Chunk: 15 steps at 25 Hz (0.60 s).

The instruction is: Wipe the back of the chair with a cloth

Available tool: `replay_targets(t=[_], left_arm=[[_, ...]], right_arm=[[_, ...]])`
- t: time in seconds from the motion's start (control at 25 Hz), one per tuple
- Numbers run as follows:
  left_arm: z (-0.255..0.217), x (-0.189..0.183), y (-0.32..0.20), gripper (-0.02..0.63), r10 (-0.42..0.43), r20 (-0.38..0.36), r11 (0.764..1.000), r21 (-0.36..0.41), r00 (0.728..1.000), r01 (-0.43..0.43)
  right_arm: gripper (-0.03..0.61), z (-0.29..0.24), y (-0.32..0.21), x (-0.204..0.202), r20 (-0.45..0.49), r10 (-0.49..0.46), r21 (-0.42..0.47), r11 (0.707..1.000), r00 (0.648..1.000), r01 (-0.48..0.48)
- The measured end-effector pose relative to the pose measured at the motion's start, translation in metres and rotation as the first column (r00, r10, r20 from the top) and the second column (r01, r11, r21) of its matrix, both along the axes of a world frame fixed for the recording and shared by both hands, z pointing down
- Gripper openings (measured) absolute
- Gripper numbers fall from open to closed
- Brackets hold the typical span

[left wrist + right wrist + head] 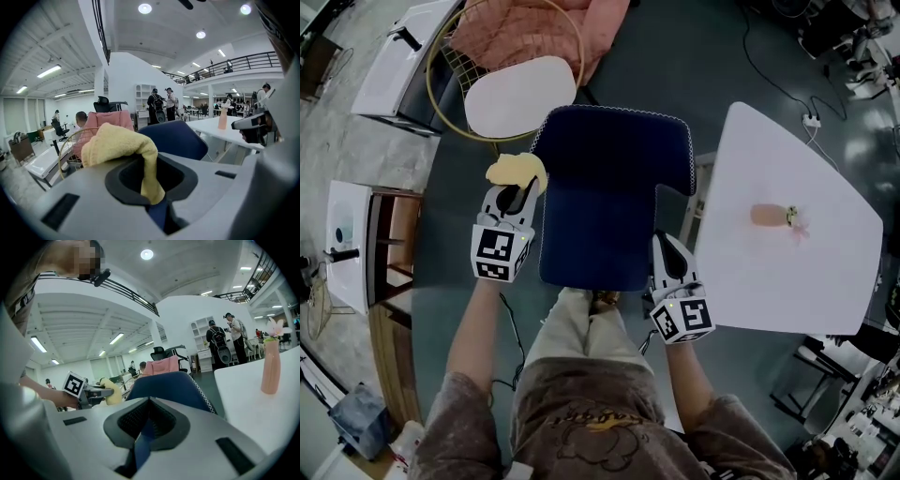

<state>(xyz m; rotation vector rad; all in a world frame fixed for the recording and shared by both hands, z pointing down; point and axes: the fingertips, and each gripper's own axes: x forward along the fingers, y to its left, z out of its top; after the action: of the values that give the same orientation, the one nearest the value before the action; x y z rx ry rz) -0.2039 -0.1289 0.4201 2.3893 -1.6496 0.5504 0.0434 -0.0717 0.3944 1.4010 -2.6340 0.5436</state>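
A person stands over a navy chair [609,178] seen from steeply above. The left tool [519,190] is clamped on a bunched yellow cloth [516,171], just beside the chair's left edge; wiping looks about to begin. Next, the cloth likely needs pressing flat against the chair back and dragging across. The right tool [666,251] has its jaws drawn together with nothing between them at the chair's right edge; whether it touches the chair is unclear, as is where seat ends and back begins.

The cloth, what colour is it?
The cloth is yellow, best seen in the left gripper view.
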Motion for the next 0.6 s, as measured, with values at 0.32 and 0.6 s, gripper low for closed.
replay_targets(t=[0.32, 0.6], left_arm=[[0.033, -0.015, -0.036, 0.052, -0.001, 0.055, 0.999, -0.04, 0.998, 0.003], [0.057, -0.008, -0.064, 0.053, 0.028, 0.056, 0.995, -0.094, 0.998, -0.023]], right_arm=[[0.026, 0.011, -0.007, 0.001, -0.004, 0.015, -0.02, 1.0, 1.0, -0.015], [0.026, 0.021, -0.016, 0.002, 0.018, 0.067, -0.04, 0.997, 0.998, -0.066]])
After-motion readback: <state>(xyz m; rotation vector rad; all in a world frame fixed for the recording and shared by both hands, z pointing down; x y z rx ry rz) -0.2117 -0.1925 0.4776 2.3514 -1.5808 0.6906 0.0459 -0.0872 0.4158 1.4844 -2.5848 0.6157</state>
